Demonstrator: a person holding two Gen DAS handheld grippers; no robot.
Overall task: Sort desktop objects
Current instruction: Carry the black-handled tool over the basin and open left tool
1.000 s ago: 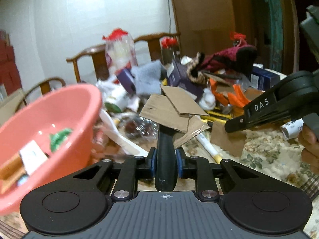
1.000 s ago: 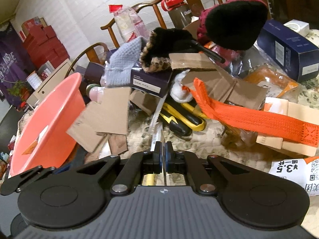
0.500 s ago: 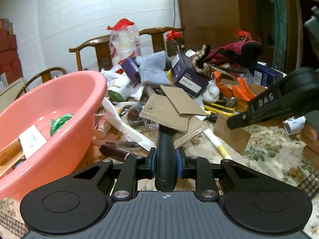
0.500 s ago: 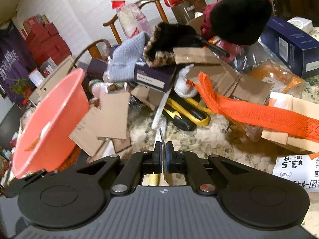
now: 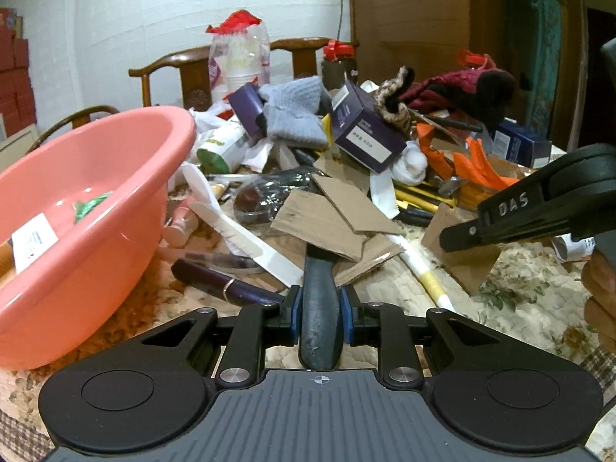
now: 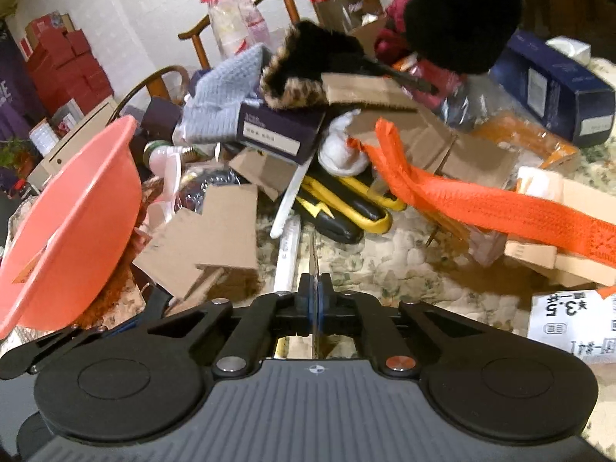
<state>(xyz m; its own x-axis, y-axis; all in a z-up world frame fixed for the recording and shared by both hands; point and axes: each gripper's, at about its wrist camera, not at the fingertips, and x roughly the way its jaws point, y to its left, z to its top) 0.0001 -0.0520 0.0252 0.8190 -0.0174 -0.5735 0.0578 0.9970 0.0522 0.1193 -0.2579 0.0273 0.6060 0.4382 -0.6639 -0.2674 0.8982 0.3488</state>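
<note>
White brick wall and wooden chairs (image 5: pixel 181 65) back a floral-cloth surface (image 5: pixel 519 300) heaped with clutter. Largest is the pink basin (image 5: pixel 88 208), tilted up to the left of the left gripper (image 5: pixel 320 304), holding a white tag and a green scrap. Ahead of both sets of jaws lies the pile: a grey knitted cloth (image 5: pixel 296 111), a purple box (image 5: pixel 365 131), a dark red and black hat (image 5: pixel 473 88), an orange strap (image 6: pixel 481 204) and yellow-and-black cutters (image 6: pixel 346 211). The left jaws are clamped narrowly on a dark handle (image 5: pixel 320 308) that runs straight forward between the blue pads, its far end hidden under overlapping cardboard pieces (image 5: pixel 327 219) directly ahead. The right gripper (image 6: pixel 313 300) has its jaws pressed fully together on a thin cardboard sheet (image 5: pixel 462 258), seen edge-on between the pads in its own view; from the left view that sheet hangs below its fingertips, right of the left jaws. A white stick (image 5: pixel 419 269) lies on the cloth between the two grippers.
</note>
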